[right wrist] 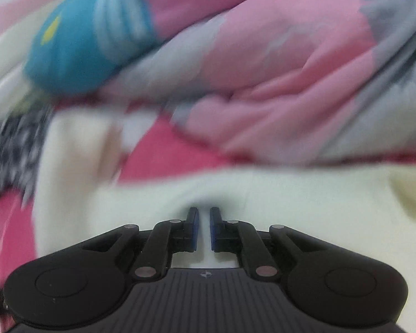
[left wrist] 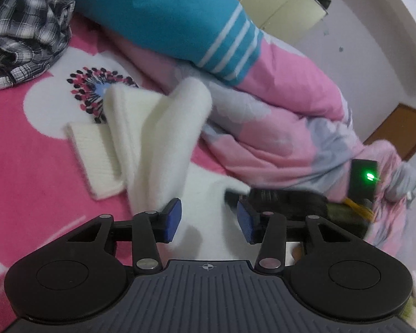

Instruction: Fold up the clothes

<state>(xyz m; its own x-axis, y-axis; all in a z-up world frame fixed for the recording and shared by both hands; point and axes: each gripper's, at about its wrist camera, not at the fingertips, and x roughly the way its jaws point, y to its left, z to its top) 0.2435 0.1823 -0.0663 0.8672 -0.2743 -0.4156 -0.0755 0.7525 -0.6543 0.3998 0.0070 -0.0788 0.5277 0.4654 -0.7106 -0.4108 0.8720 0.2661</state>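
Pink bedsheet [left wrist: 27,166] bearing the cream sweater [left wrist: 158,138], long axis running away from the left gripper [left wrist: 209,220], jaws spread and empty. Right gripper [right wrist: 204,229], nearer, pinches the sweater's hem.

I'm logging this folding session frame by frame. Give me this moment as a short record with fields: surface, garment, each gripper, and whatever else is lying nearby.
surface: pink bed sheet with white flower print
garment: white sweater, sleeve and ribbed cuff spread toward the left
left gripper: open, jaws wide apart, over the sweater
right gripper: jaws nearly shut, pinching white sweater fabric; view blurred
nearby: plaid shirt crumpled far left; blue striped pillow on the pink quilt
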